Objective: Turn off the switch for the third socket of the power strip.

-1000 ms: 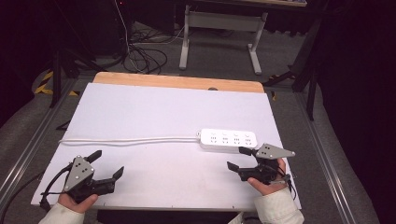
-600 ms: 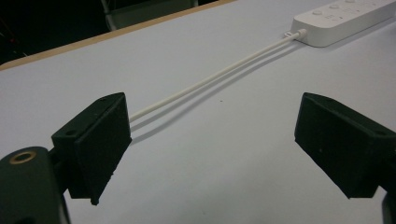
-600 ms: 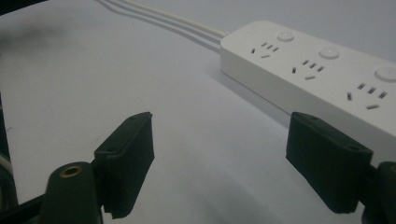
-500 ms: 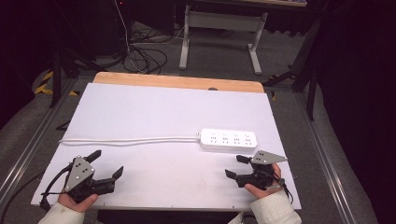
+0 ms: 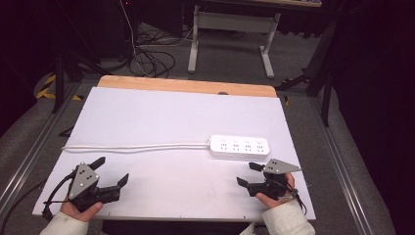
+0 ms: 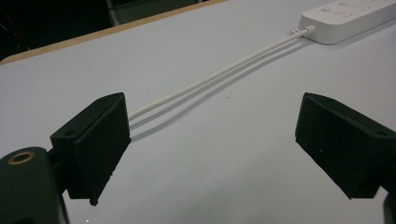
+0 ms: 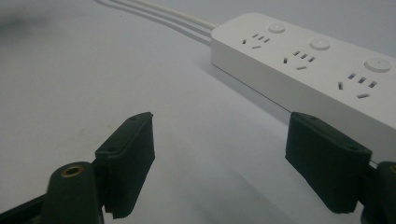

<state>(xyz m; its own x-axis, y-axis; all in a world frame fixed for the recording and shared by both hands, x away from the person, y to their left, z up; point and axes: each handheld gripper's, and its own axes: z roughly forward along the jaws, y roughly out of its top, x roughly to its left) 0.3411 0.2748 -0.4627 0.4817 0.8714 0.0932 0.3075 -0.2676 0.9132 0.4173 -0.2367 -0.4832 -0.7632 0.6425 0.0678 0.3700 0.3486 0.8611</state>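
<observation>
Power strip (image 5: 240, 147) lies flat on the white surface (image 5: 161, 117), a little right of the middle of the high view, with its sockets facing up so they are easy to reach. Its white cable (image 5: 137, 146) runs straight to the left edge of the surface, which keeps it away from the sockets. The right claw (image 5: 248, 174) rests low at the lower right of the frame, just beside the near long side of the strip and not touching it; its jaws stand wide apart, and I think this is to be ready to close around the strip body. The left claw (image 5: 111, 170) waits at the lower left, near the cable but apart from it, also with jaws spread and nothing between them, maybe to hold the cable later.
</observation>
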